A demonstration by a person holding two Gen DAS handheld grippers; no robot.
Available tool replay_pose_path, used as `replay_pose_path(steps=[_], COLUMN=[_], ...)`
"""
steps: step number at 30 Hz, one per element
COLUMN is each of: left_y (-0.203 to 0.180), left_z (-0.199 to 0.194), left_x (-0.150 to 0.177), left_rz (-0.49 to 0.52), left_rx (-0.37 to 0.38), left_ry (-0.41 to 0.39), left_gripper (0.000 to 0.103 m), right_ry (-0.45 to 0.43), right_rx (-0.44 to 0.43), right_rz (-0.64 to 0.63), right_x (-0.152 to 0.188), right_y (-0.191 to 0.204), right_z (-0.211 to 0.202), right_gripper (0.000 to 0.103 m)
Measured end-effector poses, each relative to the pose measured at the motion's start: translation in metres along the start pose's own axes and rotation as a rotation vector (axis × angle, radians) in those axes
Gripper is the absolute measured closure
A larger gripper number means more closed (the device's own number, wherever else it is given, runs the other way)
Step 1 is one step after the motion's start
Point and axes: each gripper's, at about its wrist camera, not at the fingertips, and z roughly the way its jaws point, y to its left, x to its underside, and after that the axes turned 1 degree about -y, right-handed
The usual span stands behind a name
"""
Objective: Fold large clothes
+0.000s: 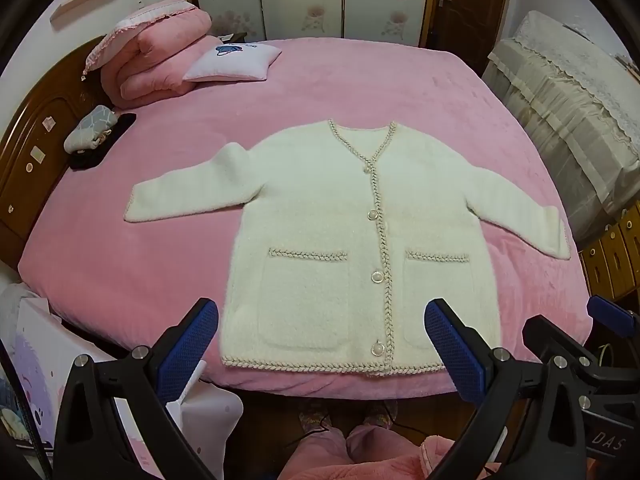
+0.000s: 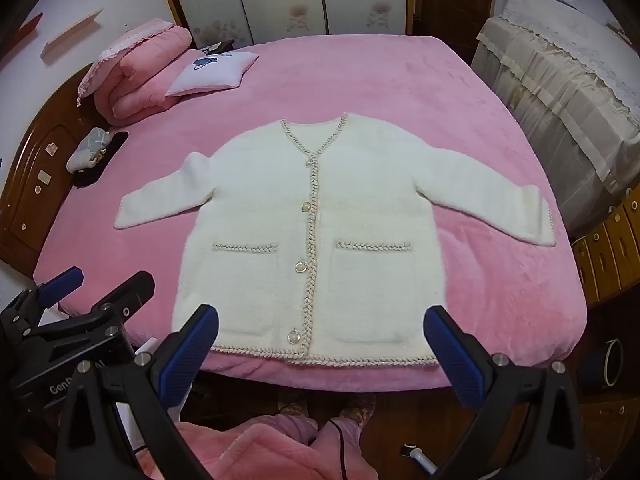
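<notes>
A cream fluffy cardigan (image 1: 344,216) (image 2: 320,220) with braided trim, pearl buttons and two pockets lies flat and buttoned on the pink bed (image 1: 360,80) (image 2: 360,80), sleeves spread to both sides, hem at the near edge. My left gripper (image 1: 322,340) hangs open above the hem, with nothing between its blue pads. My right gripper (image 2: 322,340) is open too, over the hem, and holds nothing. In the left wrist view the right gripper (image 1: 576,332) shows at the right edge; in the right wrist view the left gripper (image 2: 96,284) shows at the left.
Folded pink quilts (image 1: 156,52) and a white cushion (image 1: 232,62) lie at the bed's far left, with a grey bundle (image 1: 90,134) by the wooden headboard (image 1: 36,148). A covered cabinet (image 1: 568,96) stands on the right. The person's pink-clad legs (image 2: 280,440) are below.
</notes>
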Motion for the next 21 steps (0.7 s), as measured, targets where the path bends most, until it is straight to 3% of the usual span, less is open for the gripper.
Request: replay_pose_path(steps=[21], left_y=[-0.002], left_z=[-0.001], left_x=[-0.004], left_rz=[0.003], left_rx=[0.009], left_ry=[-0.013], left_gripper=[0.001], right_ry=[-0.015], right_rx=[0.025], right_rz=[-0.001], right_x=[-0.005], right_y=[-0.002], right_z=[-0.004], right_gripper=[0.0])
